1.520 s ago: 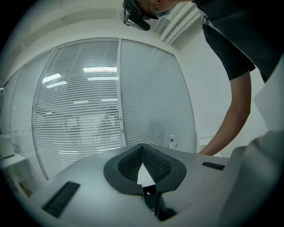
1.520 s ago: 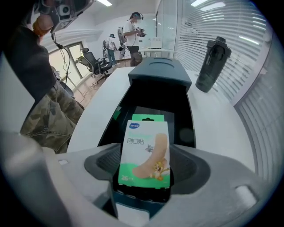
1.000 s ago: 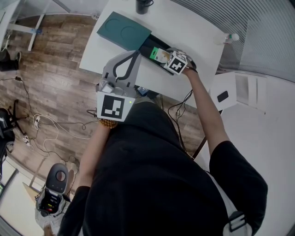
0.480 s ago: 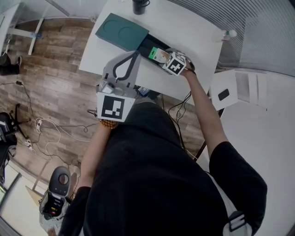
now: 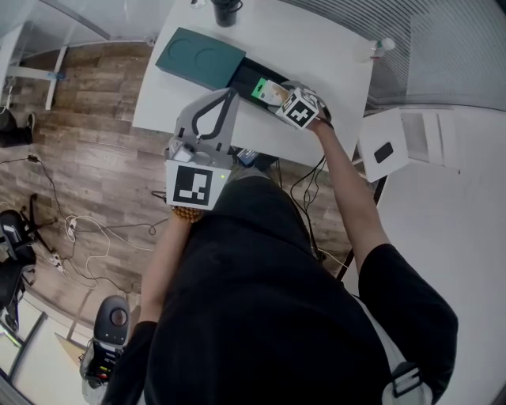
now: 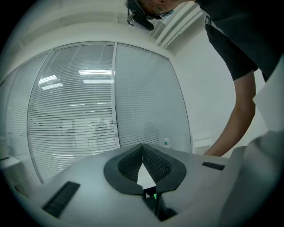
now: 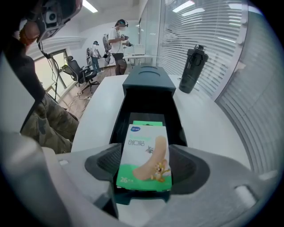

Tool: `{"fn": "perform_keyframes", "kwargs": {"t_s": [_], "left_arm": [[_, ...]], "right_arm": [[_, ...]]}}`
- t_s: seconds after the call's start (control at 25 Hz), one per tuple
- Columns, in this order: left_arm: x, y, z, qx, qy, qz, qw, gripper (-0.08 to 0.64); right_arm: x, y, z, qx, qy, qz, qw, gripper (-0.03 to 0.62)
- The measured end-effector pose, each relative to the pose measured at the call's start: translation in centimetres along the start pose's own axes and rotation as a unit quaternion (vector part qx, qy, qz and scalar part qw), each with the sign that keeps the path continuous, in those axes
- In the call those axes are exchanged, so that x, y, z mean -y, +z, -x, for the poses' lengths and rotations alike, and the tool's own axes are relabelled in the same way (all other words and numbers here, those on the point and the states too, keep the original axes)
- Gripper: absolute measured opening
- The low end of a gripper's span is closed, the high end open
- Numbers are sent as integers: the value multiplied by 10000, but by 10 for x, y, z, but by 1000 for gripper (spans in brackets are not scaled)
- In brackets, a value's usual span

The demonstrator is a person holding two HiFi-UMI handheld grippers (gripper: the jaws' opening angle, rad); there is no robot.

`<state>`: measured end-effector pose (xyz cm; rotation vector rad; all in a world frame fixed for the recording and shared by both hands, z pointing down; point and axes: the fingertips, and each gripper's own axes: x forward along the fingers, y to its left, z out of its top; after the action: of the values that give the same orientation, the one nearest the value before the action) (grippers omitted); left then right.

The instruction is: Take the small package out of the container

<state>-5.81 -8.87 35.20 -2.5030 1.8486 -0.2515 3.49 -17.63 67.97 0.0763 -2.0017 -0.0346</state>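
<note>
Item 1: cables (image 5: 79, 229), seen strewn over the wooden floor (image 5: 95, 134) at the left of the head view.

Item 2: left gripper (image 5: 230, 96), held at the near edge of the white table (image 5: 324, 47). Its jaws are shut pad against pad, and nothing is caught between them. Window blinds (image 6: 75, 111) are seen beyond it in the left gripper view.

Item 3: teal cover (image 5: 200, 58), laid flat on the far left part of the table, with a dark tumbler (image 5: 225, 9) stood upright just beyond it.

Item 4: container (image 7: 148, 99), a black open tray that runs from under the teal cover towards the near side. A green edge of a further item is seen inside it (image 7: 148, 123).

Item 5: small package (image 7: 144, 155), white and green with a plaster printed on its face. It is held over the near end of the container; whether its lower edge touches the tray cannot be told.

Item 6: right gripper (image 7: 144, 170), pointed steeply down, its jaws closed on the two sides of the small package.

Item 7: small bottle (image 5: 382, 47), stood at the far right edge of the table.

Item 8: white cabinet (image 5: 395, 146), placed on the floor to the right of the table.
</note>
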Motion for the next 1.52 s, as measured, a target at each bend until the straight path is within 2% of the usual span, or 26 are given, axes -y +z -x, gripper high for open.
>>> {"fn": "perform_keyframes", "kwargs": {"t_s": [0.28,0.96,1.52], "left_arm": [[8,3,4,69,-137,46,9999,2],[14,8,4,186,-298,70,9994,2],[11,6,1,168,-318,38,9993,2]], "right_arm": [[-3,0,16,146,-252,-257,9992,325],[-9,4,27,302,-335,-489,9978,324],[-5,7,33,846,-343,-1233,9882,324]]}}
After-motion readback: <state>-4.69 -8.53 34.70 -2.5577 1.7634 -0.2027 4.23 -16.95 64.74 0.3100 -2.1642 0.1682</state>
